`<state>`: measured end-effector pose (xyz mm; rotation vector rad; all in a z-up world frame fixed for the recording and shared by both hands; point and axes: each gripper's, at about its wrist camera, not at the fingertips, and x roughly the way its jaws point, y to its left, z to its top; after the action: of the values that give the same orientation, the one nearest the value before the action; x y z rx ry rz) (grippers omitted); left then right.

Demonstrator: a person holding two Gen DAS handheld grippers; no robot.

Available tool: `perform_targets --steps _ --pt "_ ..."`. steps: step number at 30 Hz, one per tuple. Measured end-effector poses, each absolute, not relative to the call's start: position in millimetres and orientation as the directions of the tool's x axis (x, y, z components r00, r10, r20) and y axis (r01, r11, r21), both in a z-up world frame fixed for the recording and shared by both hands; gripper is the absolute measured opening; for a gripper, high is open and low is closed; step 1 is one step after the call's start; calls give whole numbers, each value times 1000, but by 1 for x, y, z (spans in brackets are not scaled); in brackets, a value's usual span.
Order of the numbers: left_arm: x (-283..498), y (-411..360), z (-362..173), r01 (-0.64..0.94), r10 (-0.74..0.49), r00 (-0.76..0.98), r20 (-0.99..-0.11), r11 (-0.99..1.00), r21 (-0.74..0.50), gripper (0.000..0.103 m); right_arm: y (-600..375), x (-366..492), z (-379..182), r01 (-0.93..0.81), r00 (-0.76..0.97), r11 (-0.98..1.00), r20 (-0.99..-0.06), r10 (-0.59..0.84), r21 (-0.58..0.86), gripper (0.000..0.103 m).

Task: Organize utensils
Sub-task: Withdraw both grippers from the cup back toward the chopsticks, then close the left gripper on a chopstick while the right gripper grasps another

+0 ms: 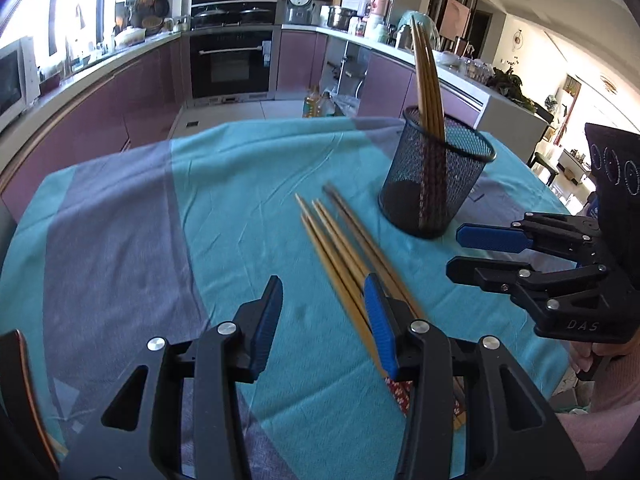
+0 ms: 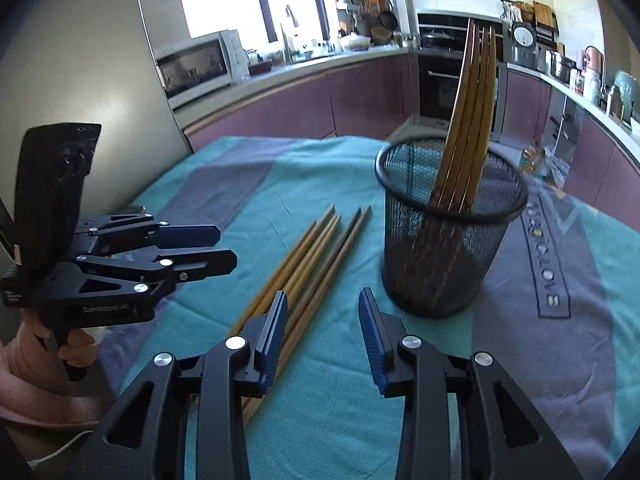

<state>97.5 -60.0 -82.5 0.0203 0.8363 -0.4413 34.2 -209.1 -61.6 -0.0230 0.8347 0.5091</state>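
1. Loose chopsticks point(image 1: 344, 248) lie in a fanned bundle on the cloth-covered bench point(image 1: 160, 208); just beside the mesh cup point(image 1: 436, 176), not touching it; more chopsticks point(image 1: 426, 80) already stand in the cup, leaning on the rim.
2. Left claw point(image 1: 320, 320) released, nothing between the pads; its right finger hangs over the bundle; contact can't be told, probably none.
3. Right claw point(image 2: 322, 328) released too, empty; the gap sits right of the bundle, its left finger over the outer sticks.
4. Handling, as a guess: sticks light, stiff, thin, smooth; likely to roll or slip sideways under a pinch; the decorated thick ends near the bench edge look the fattest spot to hold.
5. Take one or two across the shaft, near the middle or thick end; pads square on; a grab at the tapered tips risks a scissoring slip.
6. Cup is light mesh, so it may tip if a stick is pushed against the wall.
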Motion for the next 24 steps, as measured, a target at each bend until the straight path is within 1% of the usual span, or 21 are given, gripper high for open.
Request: perform_targets --steps 9,24 --pt "95 -71 -104 383 -365 540 -758 909 -164 42 -199 31 -83 -421 530 888 -745 406 185 35" --pt "92 -85 -114 400 -349 527 -775 906 -136 42 -184 35 -86 -428 525 891 -761 381 152 35"
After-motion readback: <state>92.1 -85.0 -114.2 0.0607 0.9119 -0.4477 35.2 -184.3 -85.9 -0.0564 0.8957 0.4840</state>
